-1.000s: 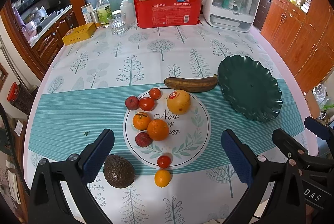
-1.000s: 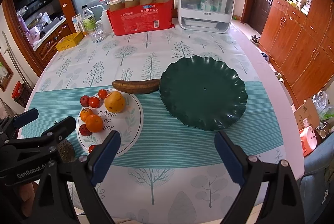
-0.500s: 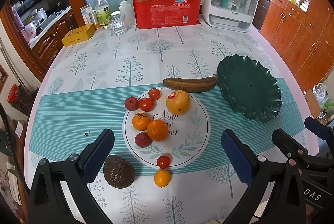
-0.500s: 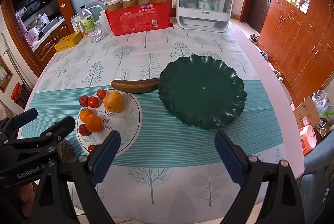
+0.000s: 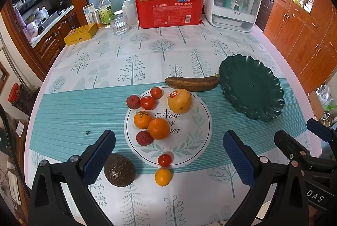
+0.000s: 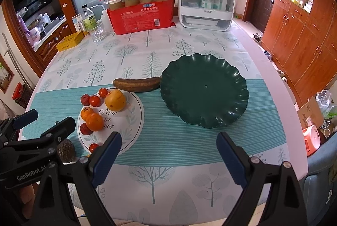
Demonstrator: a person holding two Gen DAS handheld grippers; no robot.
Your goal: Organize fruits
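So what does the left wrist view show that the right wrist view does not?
Only the left wrist view shows the small orange whole, beside the avocado, which is unobstructed here. Only the right wrist view shows the pink appliance on the floor. Both show the banana, the empty green plate and both grippers open.

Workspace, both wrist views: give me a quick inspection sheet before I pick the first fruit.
Surface: table under a tree-print cloth.
Job's things: green dish bare; banana touching its rim; grapefruit, oranges, tomatoes on the round mat; avocado and a small orange off it.
Clutter: red pack, glass, bottles, yellow tin, white cabinet at the far edge.
Grippers: left gripper and right gripper open, holding nothing.
Cables: nothing seen.
Surroundings: wooden cupboards, a door.
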